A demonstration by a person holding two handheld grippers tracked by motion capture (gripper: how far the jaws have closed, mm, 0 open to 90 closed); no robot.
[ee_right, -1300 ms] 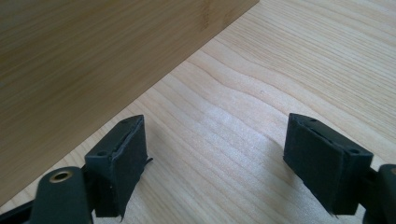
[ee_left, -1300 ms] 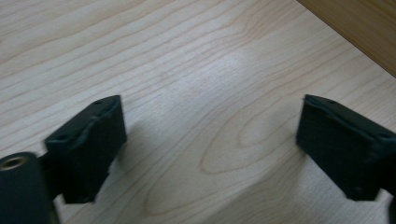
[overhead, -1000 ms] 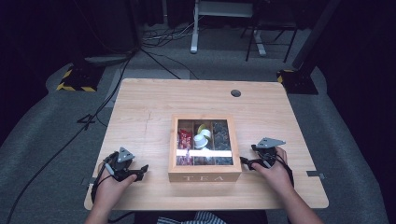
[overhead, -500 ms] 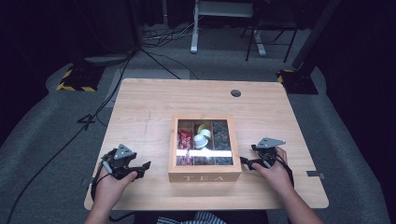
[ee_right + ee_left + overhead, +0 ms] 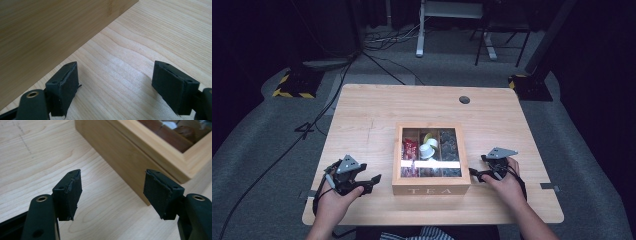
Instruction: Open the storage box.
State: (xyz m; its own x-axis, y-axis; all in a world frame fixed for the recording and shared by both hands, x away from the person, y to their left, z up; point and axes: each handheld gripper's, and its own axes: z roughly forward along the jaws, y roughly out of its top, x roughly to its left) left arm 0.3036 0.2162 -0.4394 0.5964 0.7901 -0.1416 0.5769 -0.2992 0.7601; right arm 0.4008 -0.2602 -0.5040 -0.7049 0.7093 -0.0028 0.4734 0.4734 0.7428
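- The tea box (image 5: 431,159) sits at the near middle of the table (image 5: 377,112), glass lid down, label facing you, so both hands flank it evenly.
- Your left gripper (image 5: 371,181) hangs clear of the box's left wall; its jaws have just been closing a little but stand apart, nothing between them. It looks down at the box's near-left corner (image 5: 147,201), likely lining up on the lid.
- Your right gripper (image 5: 475,173) rests just beside the box's right wall (image 5: 50,37), jaws apart and empty, placed to steady that side.

pale wooden tea box (image 5: 431,189), black grippers (image 5: 373,180)
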